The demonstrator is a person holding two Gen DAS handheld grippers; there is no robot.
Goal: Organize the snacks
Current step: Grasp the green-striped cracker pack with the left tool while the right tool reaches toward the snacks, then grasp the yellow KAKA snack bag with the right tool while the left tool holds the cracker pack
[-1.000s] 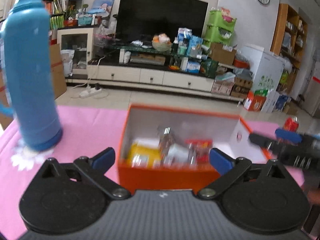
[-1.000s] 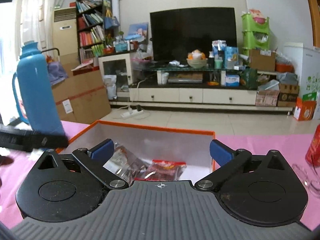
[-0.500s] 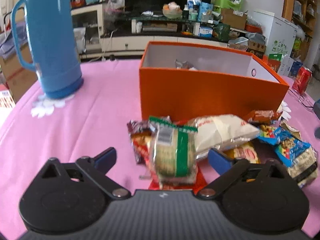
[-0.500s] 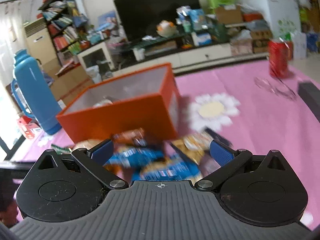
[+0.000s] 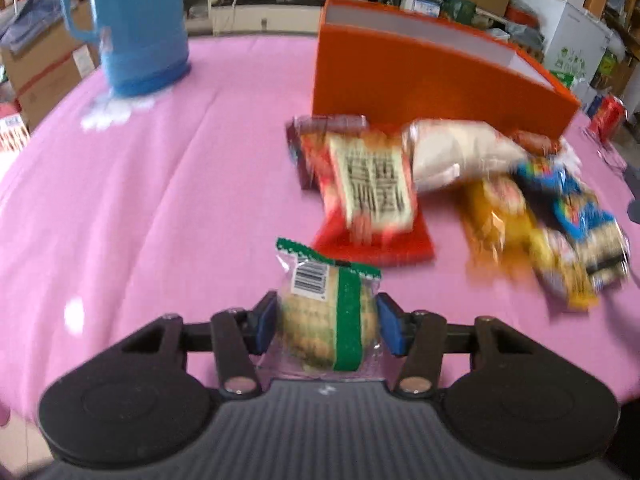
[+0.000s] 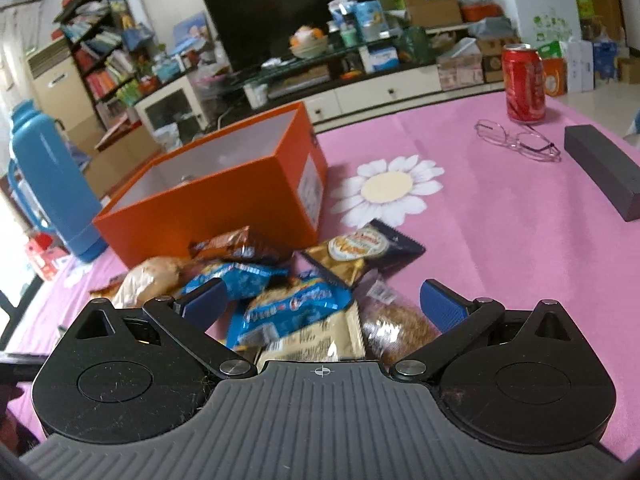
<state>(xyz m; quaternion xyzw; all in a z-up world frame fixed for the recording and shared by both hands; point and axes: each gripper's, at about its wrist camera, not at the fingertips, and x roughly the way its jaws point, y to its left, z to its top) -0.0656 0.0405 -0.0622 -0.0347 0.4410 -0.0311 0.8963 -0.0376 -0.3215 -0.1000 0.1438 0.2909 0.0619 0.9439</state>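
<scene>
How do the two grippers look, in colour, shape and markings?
Both look alike. The left gripper and right gripper each have blue ribbed pads on black linkage arms with silver pivot pins, two rounded black housings with circular discs, and a grey ridged body. A small crosshair mark sits at the body's front edge. No cables or sleeves show.

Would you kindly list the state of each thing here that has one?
Left tool: closing on the green-striped clear cracker packet.
Right tool: open, over the snack pile.
Orange cardboard box: lidless, upright.
Red soda can: upright.
Wire-framed glasses: unfolded, lying flat.
</scene>
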